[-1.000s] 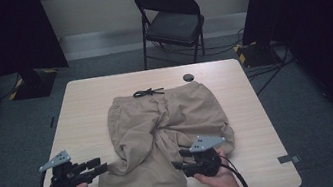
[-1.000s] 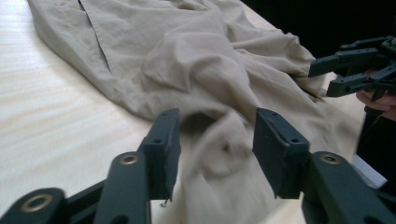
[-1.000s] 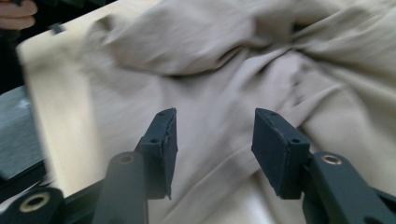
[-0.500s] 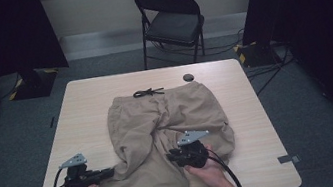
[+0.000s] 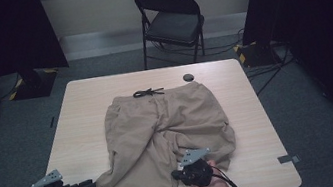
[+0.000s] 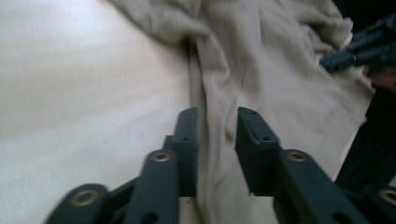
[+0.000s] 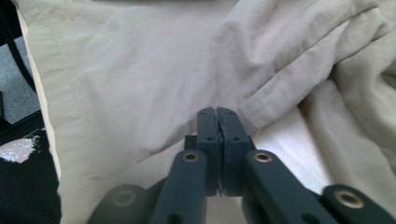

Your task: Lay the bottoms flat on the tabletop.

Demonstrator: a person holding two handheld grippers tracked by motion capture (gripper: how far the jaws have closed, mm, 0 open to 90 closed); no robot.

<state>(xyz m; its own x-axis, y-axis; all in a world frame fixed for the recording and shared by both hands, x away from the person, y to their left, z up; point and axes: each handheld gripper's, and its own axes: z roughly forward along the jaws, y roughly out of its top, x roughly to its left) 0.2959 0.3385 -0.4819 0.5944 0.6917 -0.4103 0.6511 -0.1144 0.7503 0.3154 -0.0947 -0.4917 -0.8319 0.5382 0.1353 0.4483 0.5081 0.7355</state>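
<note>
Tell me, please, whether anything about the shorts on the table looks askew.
Yes: the shorts lie crooked. One leg crosses over toward the other, and cloth bunches in a rumpled heap near the right tool.

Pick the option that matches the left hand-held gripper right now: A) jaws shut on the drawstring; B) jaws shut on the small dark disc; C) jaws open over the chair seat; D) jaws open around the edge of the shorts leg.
D: in the left gripper view the left hand-held gripper has its jaws apart with the hem fabric of the khaki shorts between them.
</note>
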